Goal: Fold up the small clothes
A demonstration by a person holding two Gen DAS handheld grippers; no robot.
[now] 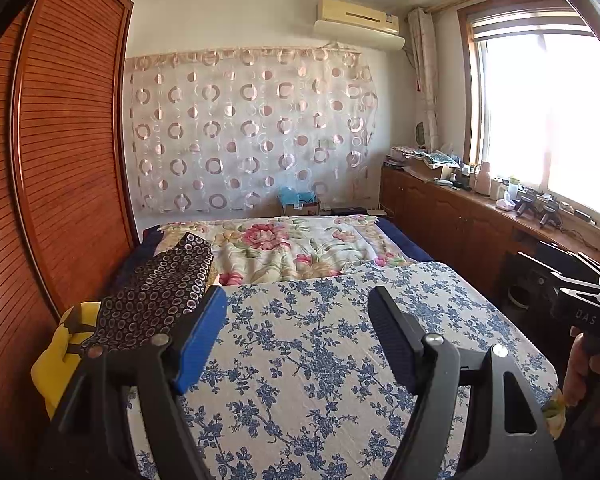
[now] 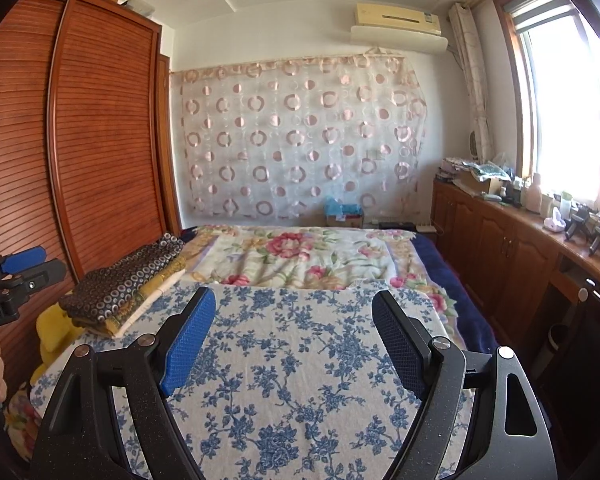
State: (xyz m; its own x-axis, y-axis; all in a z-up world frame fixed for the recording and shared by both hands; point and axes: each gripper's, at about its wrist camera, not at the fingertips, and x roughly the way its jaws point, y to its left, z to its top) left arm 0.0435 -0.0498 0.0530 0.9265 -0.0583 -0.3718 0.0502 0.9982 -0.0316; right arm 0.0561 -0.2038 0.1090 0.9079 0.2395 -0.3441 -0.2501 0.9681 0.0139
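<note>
A folded dark garment with a ring pattern [image 1: 160,292] lies on top of a small stack of folded clothes [image 2: 128,292] at the left side of the bed. My left gripper [image 1: 296,304] is open and empty, held above the blue-flowered cloth [image 1: 320,360], with the stack just left of its left finger. My right gripper [image 2: 294,306] is open and empty above the same blue-flowered cloth [image 2: 300,360]. The left gripper also shows at the left edge of the right wrist view [image 2: 20,268]. The right gripper shows at the right edge of the left wrist view [image 1: 580,292].
A yellow soft item [image 1: 56,368] sits left of the stack by the wooden wardrobe [image 1: 60,160]. A pink-flowered quilt [image 1: 284,248] covers the far half of the bed. A wooden cabinet with clutter [image 1: 480,208] runs under the window at the right.
</note>
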